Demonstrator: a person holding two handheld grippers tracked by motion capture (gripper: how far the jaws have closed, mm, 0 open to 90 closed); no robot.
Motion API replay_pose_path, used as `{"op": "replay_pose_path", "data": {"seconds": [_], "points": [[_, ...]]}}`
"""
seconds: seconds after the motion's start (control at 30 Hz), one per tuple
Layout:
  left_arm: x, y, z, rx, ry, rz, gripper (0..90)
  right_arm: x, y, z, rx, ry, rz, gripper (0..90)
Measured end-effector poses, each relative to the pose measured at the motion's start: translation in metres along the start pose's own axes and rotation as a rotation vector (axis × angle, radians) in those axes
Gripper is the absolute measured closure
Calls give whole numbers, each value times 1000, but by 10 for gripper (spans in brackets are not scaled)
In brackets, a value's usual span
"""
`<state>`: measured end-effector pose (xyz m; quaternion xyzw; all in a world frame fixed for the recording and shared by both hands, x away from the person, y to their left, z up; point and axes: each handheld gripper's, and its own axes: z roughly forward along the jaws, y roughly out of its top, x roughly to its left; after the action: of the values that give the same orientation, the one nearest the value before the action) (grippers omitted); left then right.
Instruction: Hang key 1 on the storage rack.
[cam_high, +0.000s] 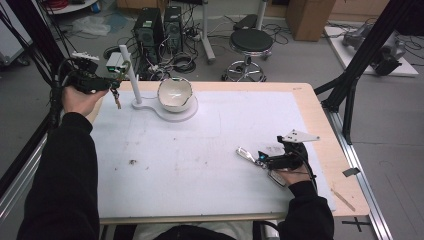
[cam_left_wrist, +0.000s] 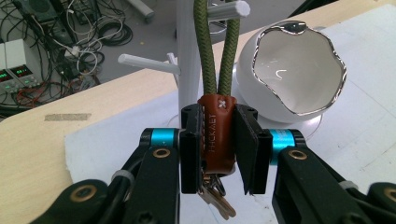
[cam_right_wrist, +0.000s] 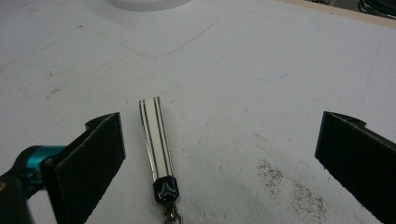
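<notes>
From above, your left gripper (cam_high: 111, 86) holds a keychain (cam_high: 116, 97) beside the white stand (cam_high: 131, 75), next to the bowl (cam_high: 175, 93). Along its jaws, the pads clamp the keychain's brown leather tab (cam_left_wrist: 217, 133), its green cord loop (cam_left_wrist: 215, 56) running up over a peg (cam_left_wrist: 226, 10). Your right gripper (cam_right_wrist: 219, 154) rests spread wide on the mat (cam_right_wrist: 261, 56), a silver key fob (cam_right_wrist: 158, 144) lying untouched between its jaws.
</notes>
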<state>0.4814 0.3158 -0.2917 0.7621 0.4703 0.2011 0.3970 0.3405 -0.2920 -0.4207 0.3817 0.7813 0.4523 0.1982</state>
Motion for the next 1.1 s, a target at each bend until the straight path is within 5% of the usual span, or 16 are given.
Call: {"op": "replay_pose_path", "data": {"seconds": [0.27, 0.4, 0.5, 0.7, 0.87, 1.1], "points": [[-6, -1, 8, 3, 10, 33, 718, 0, 0, 2, 2, 2, -10, 7], [-5, -1, 8, -2, -32, 18, 665, 0, 0, 1, 1, 2, -5, 6], [-4, 0, 5, -21, -51, -14, 504, 0, 0, 1, 0, 2, -4, 6], [-11, 0, -1, -50, -50, 9, 305, 1, 0, 0, -2, 1, -6, 7], [-12, -9, 1, -62, -71, -14, 132, 1, 0, 0, -3, 2, -6, 6], [-9, -22, 0, -78, -77, -43, 17, 1, 0, 1, -1, 4, -6, 6]]}}
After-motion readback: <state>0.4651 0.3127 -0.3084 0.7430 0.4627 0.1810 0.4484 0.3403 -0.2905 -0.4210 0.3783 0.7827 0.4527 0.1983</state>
